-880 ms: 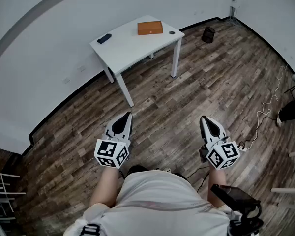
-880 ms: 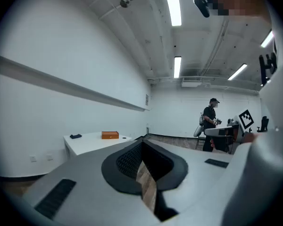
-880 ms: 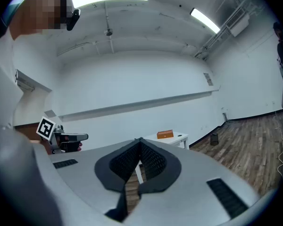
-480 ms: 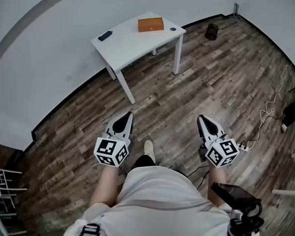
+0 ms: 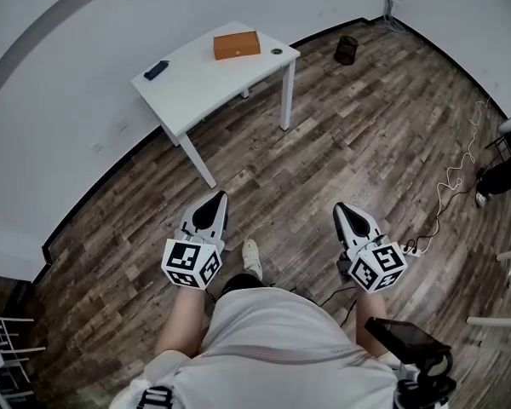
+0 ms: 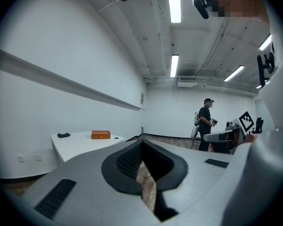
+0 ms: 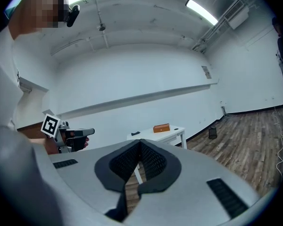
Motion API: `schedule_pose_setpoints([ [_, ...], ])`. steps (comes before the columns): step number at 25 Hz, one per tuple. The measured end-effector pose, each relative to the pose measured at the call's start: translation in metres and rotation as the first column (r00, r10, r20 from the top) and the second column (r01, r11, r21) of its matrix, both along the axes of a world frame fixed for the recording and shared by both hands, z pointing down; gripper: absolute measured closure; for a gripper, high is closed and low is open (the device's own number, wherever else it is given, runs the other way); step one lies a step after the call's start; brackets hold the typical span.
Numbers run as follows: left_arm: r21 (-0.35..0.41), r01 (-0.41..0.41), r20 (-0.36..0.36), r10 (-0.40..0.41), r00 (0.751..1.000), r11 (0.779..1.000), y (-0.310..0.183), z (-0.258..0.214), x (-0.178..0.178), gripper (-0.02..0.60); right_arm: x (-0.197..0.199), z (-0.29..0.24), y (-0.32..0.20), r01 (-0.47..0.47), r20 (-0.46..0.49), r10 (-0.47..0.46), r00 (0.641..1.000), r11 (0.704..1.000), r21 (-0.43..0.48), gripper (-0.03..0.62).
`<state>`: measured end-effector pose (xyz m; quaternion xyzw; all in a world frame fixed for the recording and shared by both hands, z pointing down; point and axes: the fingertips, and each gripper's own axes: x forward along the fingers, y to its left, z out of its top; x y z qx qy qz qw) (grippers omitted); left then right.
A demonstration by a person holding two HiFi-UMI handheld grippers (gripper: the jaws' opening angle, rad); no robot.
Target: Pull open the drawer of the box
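An orange box (image 5: 237, 45) lies on a white table (image 5: 196, 79) by the far wall, well ahead of me. The same box (image 6: 100, 134) shows small in the left gripper view, and the box (image 7: 161, 127) appears on the table (image 7: 167, 135) in the right gripper view. My left gripper (image 5: 216, 199) is held low at waist height over the wooden floor, jaws shut and empty. My right gripper (image 5: 343, 209) hangs level with it on the other side, tips together, holding nothing. Both are far from the table.
A small black device (image 5: 156, 70) and a dark round item (image 5: 276, 51) also lie on the table. A black bin (image 5: 346, 49) stands by the far wall. White cables (image 5: 456, 181) trail over the floor at right. Another person (image 6: 206, 121) stands across the room.
The table and box have slid left and a little nearer in the head view. A shoe has come forward between the grippers. Both grippers keep their places, still shut.
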<state>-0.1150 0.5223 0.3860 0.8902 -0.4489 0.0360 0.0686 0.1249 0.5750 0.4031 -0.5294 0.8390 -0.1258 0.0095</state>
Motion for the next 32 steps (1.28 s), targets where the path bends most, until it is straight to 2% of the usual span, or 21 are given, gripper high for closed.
schedule_pose_setpoints([
  [8, -0.012, -0.009, -0.014, 0.009, 1.0, 1.0, -0.08, 0.003, -0.005, 0.572, -0.005, -0.001, -0.077, -0.006, -0.015, 0.006, 1.0, 1.0, -0.017, 0.595],
  [15, -0.061, 0.01, -0.055, -0.013, 0.998, 0.998, -0.16, 0.016, -0.037, 0.572, -0.036, -0.002, -0.154, 0.001, -0.056, -0.003, 0.998, 0.999, -0.04, 0.595],
  [22, -0.052, -0.022, -0.066, 0.019, 0.998, 0.998, -0.234, 0.008, -0.069, 0.572, -0.056, -0.019, -0.233, -0.049, -0.078, 0.048, 0.996, 0.999, -0.019, 0.595],
  [26, -0.056, -0.036, -0.059, 0.033, 0.998, 0.998, -0.265, 0.009, -0.085, 0.572, -0.072, -0.023, -0.264, -0.052, -0.084, 0.05, 0.995, 0.999, -0.015, 0.595],
  [32, -0.085, -0.025, -0.07, 0.019, 0.997, 0.996, -0.29, 0.023, -0.098, 0.572, -0.094, -0.012, -0.297, -0.009, -0.091, 0.005, 0.996, 0.999, -0.042, 0.595],
])
